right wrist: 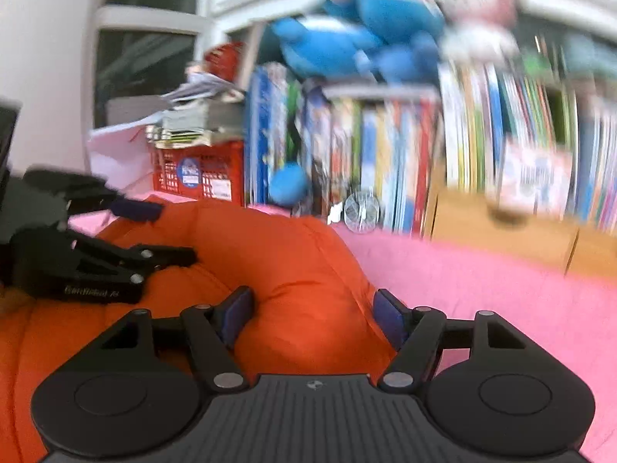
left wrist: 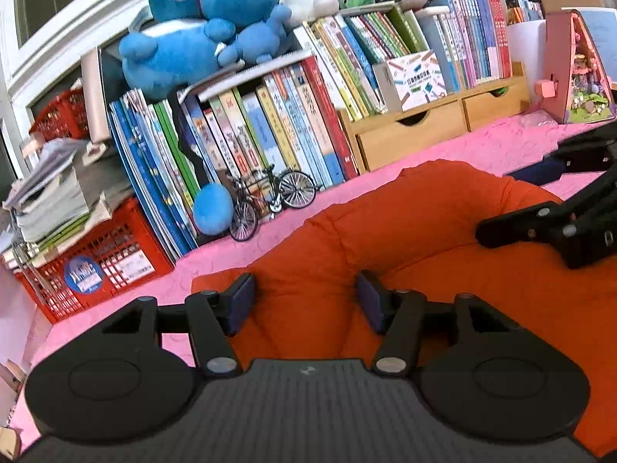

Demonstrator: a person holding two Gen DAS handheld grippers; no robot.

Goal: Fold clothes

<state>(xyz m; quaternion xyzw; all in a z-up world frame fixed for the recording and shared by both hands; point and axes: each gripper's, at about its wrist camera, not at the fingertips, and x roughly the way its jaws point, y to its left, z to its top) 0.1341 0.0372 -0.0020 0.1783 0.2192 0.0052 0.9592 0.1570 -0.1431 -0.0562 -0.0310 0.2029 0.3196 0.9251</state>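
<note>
Pink cloth [left wrist: 443, 146] under orange garment [left wrist: 424, 223], seemingly unheld.

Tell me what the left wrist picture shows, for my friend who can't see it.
A black two-fingered claw, open, hovers over a puffy orange garment on a pink cloth-covered table. Behind stand colourful books and blue plush toys.

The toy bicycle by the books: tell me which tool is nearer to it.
Left. The left tool sits over the orange garment on the toy bicycle side; the right tool works the garment's other edge, farther away.
</note>
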